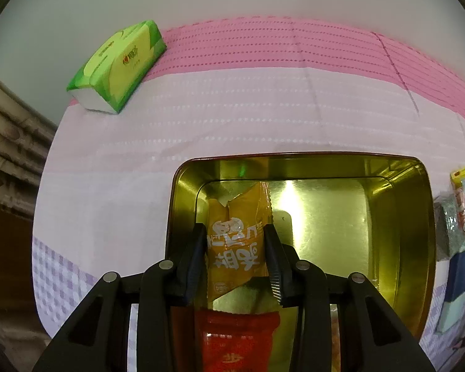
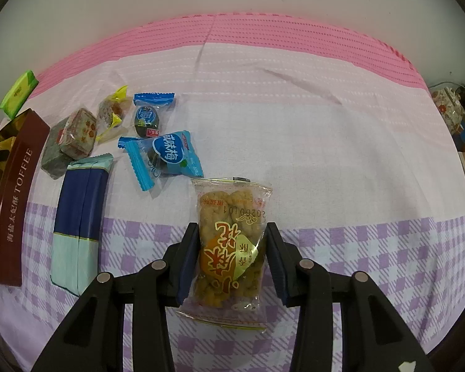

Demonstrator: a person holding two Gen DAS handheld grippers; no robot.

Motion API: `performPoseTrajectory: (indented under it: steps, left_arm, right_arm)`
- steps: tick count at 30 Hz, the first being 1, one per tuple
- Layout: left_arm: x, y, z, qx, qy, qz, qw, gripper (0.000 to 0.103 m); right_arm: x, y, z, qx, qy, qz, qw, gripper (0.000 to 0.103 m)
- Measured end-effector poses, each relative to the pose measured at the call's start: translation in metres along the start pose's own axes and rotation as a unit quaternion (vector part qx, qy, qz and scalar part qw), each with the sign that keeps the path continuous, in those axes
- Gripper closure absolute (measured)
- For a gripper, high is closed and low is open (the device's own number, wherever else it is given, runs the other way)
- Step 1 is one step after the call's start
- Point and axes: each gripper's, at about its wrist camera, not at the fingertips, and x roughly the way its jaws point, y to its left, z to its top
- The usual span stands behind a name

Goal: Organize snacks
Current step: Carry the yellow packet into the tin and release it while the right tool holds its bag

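Snacks were split between a tin (image 1: 412, 204) and the cloth-covered desk (image 2: 294, 124). The left tongs (image 1: 236, 257) were clenched on an orange packet (image 1: 235, 241), holding it over the tin's open gold interior, its long axis running straight out along the fingers; a red packet (image 1: 235, 334) lay below the tongs, near the tin's near wall. The coming move probably turned on that: the orange packet hung directly above the tin floor, so letting go would likely drop it inside.

The right tongs (image 2: 232, 257) gripped a clear bag of fried twists (image 2: 231, 238) by its sides, its long axis also in line with the fingers, low over the checked strip at the desk's near edge. The tin lay well to that hand's left. Between them, nearer the tin, loose sweets remained: two blue plum packets (image 2: 164, 155), a yellow-ended candy (image 2: 111, 111), a green block (image 2: 68, 142) and a long blue pack (image 2: 80, 220). A tissue pack (image 1: 117, 65) sat at the desk's far left corner.
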Motion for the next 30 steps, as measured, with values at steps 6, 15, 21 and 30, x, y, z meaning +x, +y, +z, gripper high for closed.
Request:
performPoseTrajectory:
  steps: [6,15,21,30]
  left_arm:
    - [0.004,-0.001,-0.001,0.008,-0.002,0.005,1.0,0.061]
    - [0.002,-0.002,-0.003,0.009,-0.006,-0.001,0.9999,0.058]
    - [-0.013,-0.003,-0.01,0.013,-0.023,-0.005,0.9996,0.049]
    - [-0.038,-0.001,-0.028,0.002,-0.054,-0.015,0.9984,0.047]
  right_arm:
    - [0.002,0.0,0.001,0.002,0.003,-0.001,1.0,0.061]
    - [0.003,0.0,0.003,0.002,0.009,-0.002,1.0,0.061]
    - [0.004,0.0,0.004,-0.001,0.015,-0.003,1.0,0.062]
    - [0.002,0.003,0.005,0.004,0.014,-0.011,1.0,0.065]
